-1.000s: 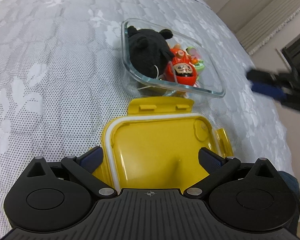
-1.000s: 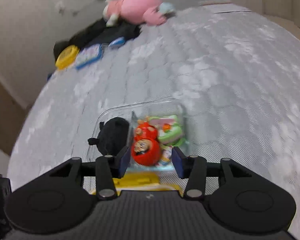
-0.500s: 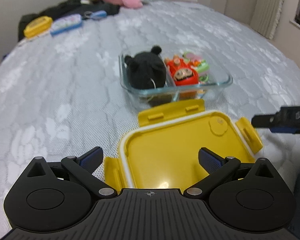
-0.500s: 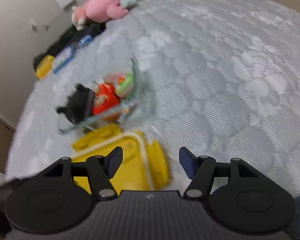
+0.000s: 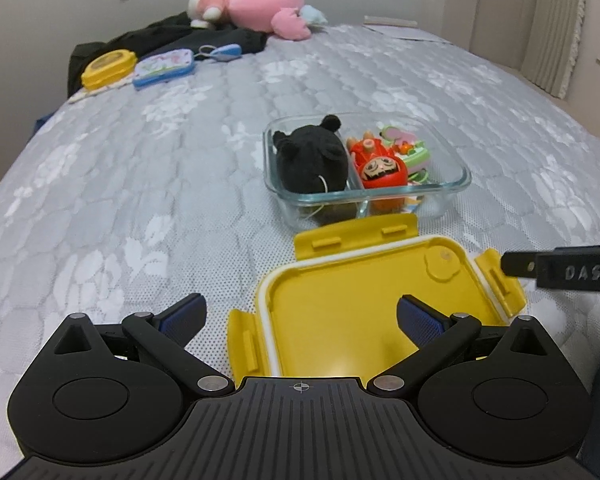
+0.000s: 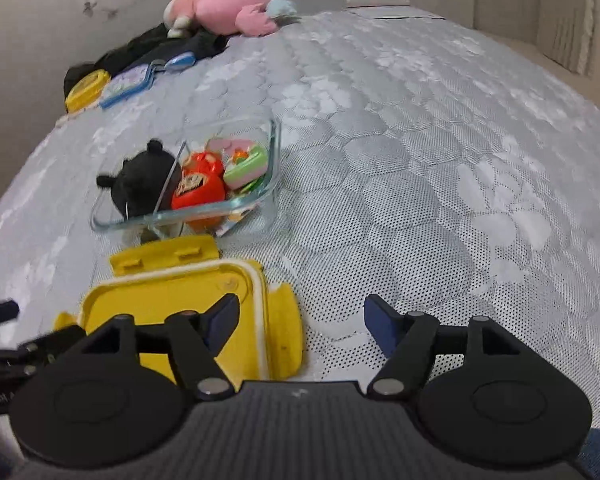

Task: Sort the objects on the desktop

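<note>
The glass box sits mid-bed, already filled — a black plush in one compartment, a red doll and green toys in the other. Its yellow lid lies inside-up just in front, off the box. So the sorting looks done; closing seems left, if wanted. The left gripper hovers over the lid, the right gripper by its right edge — both jaws spread, holding nothing.

A grey quilted bed carries a glass dish with a yellow lid just before it. At the far end lie a pink plush, dark cloth, a yellow case and a blue case.
</note>
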### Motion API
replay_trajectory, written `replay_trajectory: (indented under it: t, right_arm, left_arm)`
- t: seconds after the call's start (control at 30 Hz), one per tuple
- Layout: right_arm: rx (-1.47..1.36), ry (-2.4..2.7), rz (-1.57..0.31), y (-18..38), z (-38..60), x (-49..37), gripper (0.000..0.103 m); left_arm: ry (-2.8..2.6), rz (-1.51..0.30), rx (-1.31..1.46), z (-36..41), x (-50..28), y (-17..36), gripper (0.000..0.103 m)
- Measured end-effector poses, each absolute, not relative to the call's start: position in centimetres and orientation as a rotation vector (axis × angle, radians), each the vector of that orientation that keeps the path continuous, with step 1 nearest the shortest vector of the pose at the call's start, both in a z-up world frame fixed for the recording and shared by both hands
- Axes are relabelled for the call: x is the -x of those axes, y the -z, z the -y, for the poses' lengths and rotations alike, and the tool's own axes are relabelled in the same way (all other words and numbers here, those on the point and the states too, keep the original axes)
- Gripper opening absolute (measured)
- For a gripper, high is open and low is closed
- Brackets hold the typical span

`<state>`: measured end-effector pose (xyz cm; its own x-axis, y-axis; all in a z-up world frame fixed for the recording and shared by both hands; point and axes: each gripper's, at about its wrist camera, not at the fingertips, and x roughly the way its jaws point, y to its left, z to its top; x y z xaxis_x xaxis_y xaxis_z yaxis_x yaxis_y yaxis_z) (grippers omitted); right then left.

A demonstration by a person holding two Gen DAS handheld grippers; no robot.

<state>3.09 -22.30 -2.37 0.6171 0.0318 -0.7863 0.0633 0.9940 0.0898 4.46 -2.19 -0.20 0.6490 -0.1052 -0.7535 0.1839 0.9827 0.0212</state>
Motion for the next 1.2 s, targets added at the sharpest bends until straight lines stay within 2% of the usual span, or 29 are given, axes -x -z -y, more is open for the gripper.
replay_trajectory:
  t: [0.3, 0.5, 0.6, 0.77, 0.83, 0.93, 1.2]
  right_arm:
    - [-0.141, 0.017, -0.940, 2.4, 22.6, -3.0, 0.071]
    - [-0.138, -0.005, -0.969, 2.3, 22.2, -2.4, 0.085]
    - [-0.142, -0.013, -0.973, 2.3, 21.9, -1.8, 0.086]
    - [-0.113, 0.018, -0.919, 1.8, 21.4, -0.9, 0.087]
    - [-0.099, 0.059, -0.904, 1.9, 21.4, -0.9, 0.092]
    - [-0.113, 0.125, -0.892, 2.1, 21.8, -1.1, 0.095]
    - [-0.069, 0.079, -0.945, 2.8, 21.1, -1.7, 0.095]
  left_arm:
    - [0.154, -1.002, 0.029, 0.8, -3.9, 1.2, 0.103]
    - [0.161, -0.989, 0.110, -0.5, -1.4, 0.4, 0.103]
    - [0.148, -0.991, 0.139, -1.0, -1.2, 0.4, 0.103]
    - [0.158, -1.011, 0.101, -0.5, -1.5, 0.7, 0.103]
    - [0.173, -1.009, 0.074, -0.1, -1.3, 0.7, 0.103]
    - [0.189, -1.009, 0.034, 0.5, -1.2, 0.8, 0.103]
    - [0.231, -1.047, -0.035, 2.0, -1.2, 1.6, 0.103]
